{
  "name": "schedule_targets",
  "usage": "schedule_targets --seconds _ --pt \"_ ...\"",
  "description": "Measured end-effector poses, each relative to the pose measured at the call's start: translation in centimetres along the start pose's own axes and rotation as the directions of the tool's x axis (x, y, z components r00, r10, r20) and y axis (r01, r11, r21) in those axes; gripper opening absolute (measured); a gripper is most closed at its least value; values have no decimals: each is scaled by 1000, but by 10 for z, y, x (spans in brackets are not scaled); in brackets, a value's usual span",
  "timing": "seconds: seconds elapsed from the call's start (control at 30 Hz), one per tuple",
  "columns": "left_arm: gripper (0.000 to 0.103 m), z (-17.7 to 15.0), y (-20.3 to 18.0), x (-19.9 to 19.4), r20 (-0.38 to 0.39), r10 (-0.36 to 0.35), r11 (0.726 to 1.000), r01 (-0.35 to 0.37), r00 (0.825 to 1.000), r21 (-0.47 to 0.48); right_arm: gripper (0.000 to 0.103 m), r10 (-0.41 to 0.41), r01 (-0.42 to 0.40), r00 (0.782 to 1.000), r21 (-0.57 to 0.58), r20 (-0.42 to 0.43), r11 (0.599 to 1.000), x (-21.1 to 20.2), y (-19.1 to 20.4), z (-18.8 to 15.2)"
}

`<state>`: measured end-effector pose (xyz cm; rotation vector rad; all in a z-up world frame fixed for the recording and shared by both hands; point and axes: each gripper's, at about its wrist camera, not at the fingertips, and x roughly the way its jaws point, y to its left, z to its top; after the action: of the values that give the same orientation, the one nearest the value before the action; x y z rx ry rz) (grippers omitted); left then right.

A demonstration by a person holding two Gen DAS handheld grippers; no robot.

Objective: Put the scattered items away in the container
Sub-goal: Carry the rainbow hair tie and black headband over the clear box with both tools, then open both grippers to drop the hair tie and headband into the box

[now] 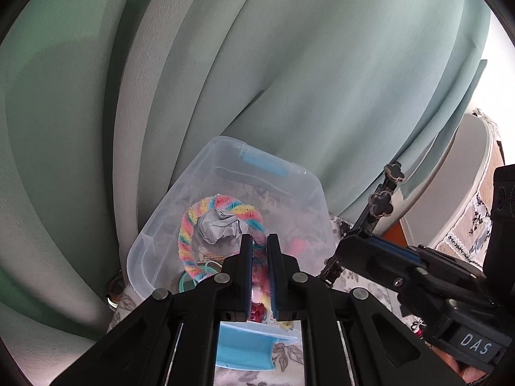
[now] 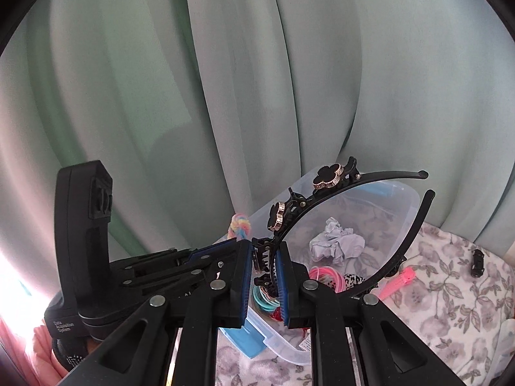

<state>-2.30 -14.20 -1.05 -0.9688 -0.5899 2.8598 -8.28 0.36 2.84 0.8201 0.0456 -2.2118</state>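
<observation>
Above the clear plastic box (image 2: 408, 206), the right gripper (image 2: 265, 276) is clenched on a black headband (image 2: 325, 196), pinching the band near its middle so that both curved ends arc up and away over the box. The left gripper (image 1: 259, 270) is clenched on a rainbow rope ring (image 1: 190, 225), whose loop hangs down inside the box around a crumpled ball of paper (image 1: 219, 228).

The headband looks the likelier one to go wrong. It is long and springy and held by a narrow pinch, so it could twist between the pads, or one end could catch the rim and leave it propped half out when let go. Its flower clips (image 2: 328, 177) might snag too. The two grippers sit close together over one opening, so they may knock each other. The ring could drag the paper when released.

Out on the floral cloth (image 2: 450, 289), a pink clip (image 2: 399, 281) and a small black clip (image 2: 477, 262) lie well apart from either gripper, not yet tidied.
</observation>
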Motion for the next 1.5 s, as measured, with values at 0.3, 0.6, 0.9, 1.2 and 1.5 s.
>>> schedule_targets --seconds 0.3,0.6,0.9,1.2,1.5 --pt "8 9 8 4 1 19 1000 -19 1000 -7 16 69 -70 997 -36 -16 997 7 15 -4" --pt "8 7 9 13 -26 24 1000 -24 999 -3 16 69 -67 995 33 -68 997 22 -3 -16" --pt "8 5 8 25 -57 30 1000 -30 998 -6 17 27 -14 993 116 -115 993 26 -23 -31" --pt "10 8 2 28 -52 38 999 -38 998 7 21 -41 56 993 129 -114 990 9 -27 -28" --pt "38 8 -8 14 -53 39 999 -39 998 6 35 -73 87 993 161 -95 983 -9 -37 -31"
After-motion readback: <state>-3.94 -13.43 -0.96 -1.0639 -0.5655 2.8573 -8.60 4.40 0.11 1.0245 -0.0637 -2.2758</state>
